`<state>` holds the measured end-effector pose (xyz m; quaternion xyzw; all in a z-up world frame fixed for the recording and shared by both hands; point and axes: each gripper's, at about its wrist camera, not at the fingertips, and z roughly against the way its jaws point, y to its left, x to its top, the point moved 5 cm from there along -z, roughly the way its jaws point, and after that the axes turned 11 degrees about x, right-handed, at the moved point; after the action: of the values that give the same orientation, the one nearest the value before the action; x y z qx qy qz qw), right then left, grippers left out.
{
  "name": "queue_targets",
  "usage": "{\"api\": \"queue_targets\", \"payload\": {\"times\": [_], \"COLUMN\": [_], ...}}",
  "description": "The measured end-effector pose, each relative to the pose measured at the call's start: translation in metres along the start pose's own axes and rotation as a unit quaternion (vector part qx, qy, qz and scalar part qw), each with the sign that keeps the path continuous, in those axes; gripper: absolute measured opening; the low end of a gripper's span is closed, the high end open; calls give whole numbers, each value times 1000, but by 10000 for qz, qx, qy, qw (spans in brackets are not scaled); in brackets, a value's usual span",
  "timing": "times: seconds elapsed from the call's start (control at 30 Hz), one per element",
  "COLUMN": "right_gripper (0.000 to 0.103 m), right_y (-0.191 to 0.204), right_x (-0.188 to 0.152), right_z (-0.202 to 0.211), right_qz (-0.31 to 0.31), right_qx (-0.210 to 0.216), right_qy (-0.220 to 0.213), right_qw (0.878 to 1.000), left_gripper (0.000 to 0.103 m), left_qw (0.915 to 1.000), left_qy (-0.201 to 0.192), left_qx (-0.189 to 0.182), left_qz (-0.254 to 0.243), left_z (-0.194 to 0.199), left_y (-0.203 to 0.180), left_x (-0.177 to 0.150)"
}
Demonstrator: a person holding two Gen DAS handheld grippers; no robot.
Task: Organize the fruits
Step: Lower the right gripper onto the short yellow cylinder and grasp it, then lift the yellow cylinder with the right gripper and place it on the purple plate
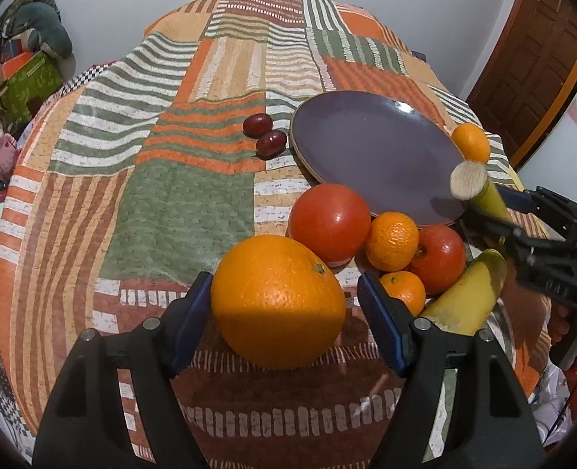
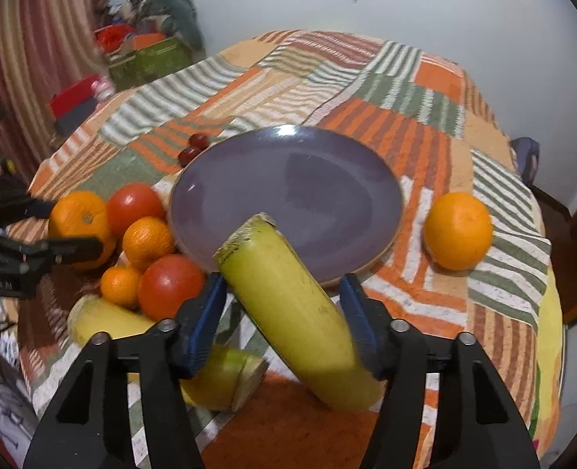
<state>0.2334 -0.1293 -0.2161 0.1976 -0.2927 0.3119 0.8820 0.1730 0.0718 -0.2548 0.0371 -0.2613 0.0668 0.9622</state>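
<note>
- Left wrist view: my left tongs (image 1: 284, 312) straddle the big orange (image 1: 278, 301), jaws wide – it could roll off
- My right tongs (image 2: 284, 312) pinch a tilted banana (image 2: 292, 301) near the plate (image 2: 386, 211) – it may slip

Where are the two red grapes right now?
In the left wrist view the two red grapes lie on the patchwork tablecloth, just off the left rim of the empty purple plate, beyond the cluster of tomatoes and oranges.
</note>
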Motion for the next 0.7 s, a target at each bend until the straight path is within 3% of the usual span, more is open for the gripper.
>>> {"api": "queue_targets", "payload": {"times": [0.2,0.3,0.53,0.7], "right_gripper": [41,38,36,35], "right_y": [-34,-41,-39,-37], "right_x": [2,0,-2,4], "right_z": [4,6,19,33], "right_qz": [-784,-996,-1012,-1000], "right_qx": [-22,-34,-16,-11], "right_qy": [-206,-262,-392,-582], "right_qw": [9967,9947,9941,9933], "left_gripper": [73,66,65,65], "left_qw": [9999,10000,10000,9995], "left_qy": [7,-20,-12,-308], "left_qx": [-51,1,-64,-18], "left_qz": [88,63,12,43], "left_z": [-4,-5,-1,17], "left_y": [2,4,5,7], "left_x": [0,0,-1,7]}}
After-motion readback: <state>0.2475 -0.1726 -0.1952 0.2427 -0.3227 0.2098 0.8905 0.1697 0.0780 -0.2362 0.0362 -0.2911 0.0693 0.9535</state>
